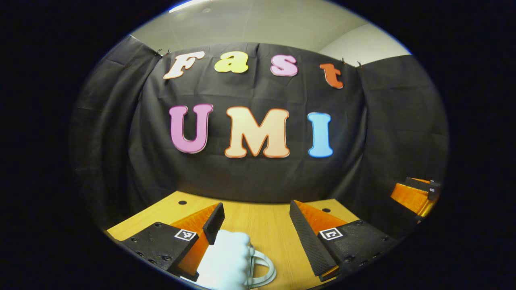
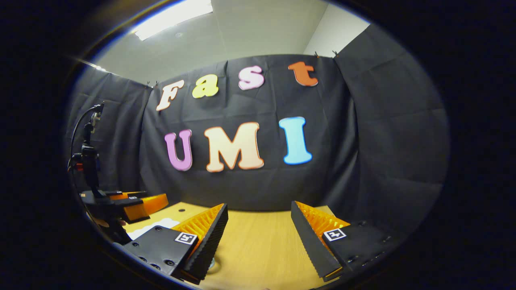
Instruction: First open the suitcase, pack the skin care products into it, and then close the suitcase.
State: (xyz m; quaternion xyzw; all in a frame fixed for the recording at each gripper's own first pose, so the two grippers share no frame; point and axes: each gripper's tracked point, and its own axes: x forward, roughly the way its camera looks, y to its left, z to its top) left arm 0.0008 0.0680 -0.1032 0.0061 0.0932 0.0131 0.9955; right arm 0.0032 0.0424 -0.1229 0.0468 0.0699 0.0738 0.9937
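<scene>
A white ribbed suitcase [image 1: 227,257] with a loop handle [image 1: 264,270] stands on the wooden table [image 1: 266,225] at the bottom of the left gripper view. It lies between my left gripper's fingers, close to the left finger [image 1: 213,223]. My left gripper [image 1: 256,207] is open above it, its jaws wide apart. In the right gripper view my right gripper [image 2: 260,207] is open over bare wood. There the left gripper [image 2: 135,203] shows at the far left above a strip of the white suitcase [image 2: 155,226]. A small round thing [image 2: 213,264] peeks out under the right gripper's left finger; I cannot tell what it is.
The black cloth wall stands close behind the table's far edge. Small round holes [image 1: 182,202] dot the tabletop near the back. A black stand with a cable [image 2: 88,157] rises at the left of the right gripper view. The right gripper [image 1: 415,193] shows at the far right of the left gripper view.
</scene>
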